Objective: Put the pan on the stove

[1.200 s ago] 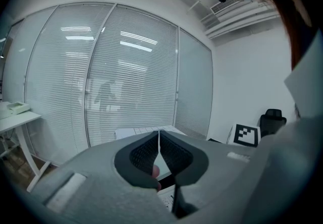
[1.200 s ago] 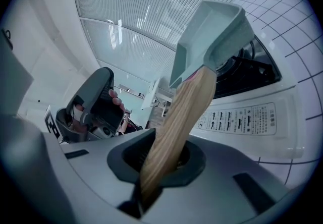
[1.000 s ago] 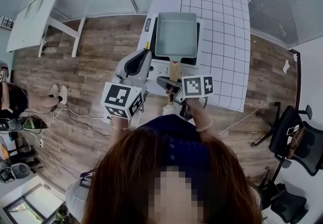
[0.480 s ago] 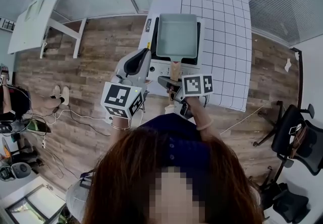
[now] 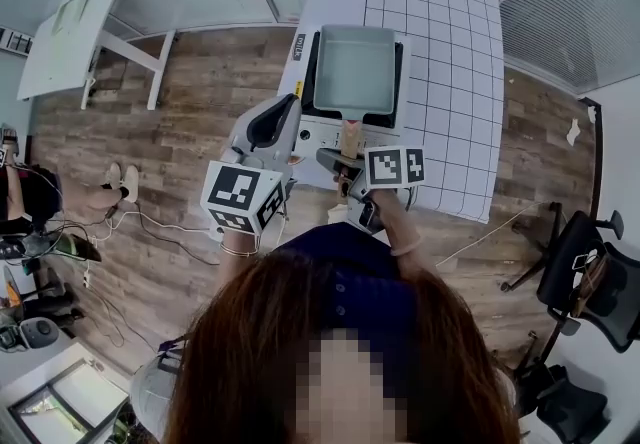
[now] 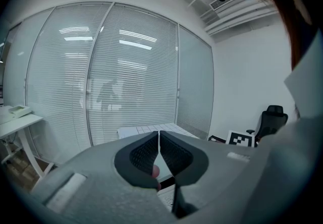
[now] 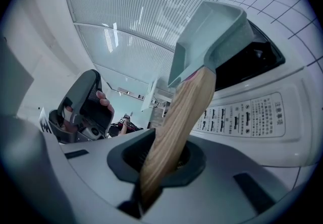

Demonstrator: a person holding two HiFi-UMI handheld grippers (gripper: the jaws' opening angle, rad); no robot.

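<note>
- Pan (image 5: 352, 70): square, over the stove's (image 5: 322, 137) black top, hiding most of it; whether its base touches cannot be told.
- Right gripper (image 7: 161, 160): at the stove's front, jaws clamped on the pan's wooden handle (image 7: 184, 107), whose near end sinks out of sight between them.
- Left gripper (image 6: 159, 150): left of the stove, jaws together, empty.

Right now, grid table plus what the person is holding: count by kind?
pan: 1
stove: 1
tongs: 2 (left tongs shut and empty; right tongs clamped on the pan's wooden handle)
total: 4
</note>
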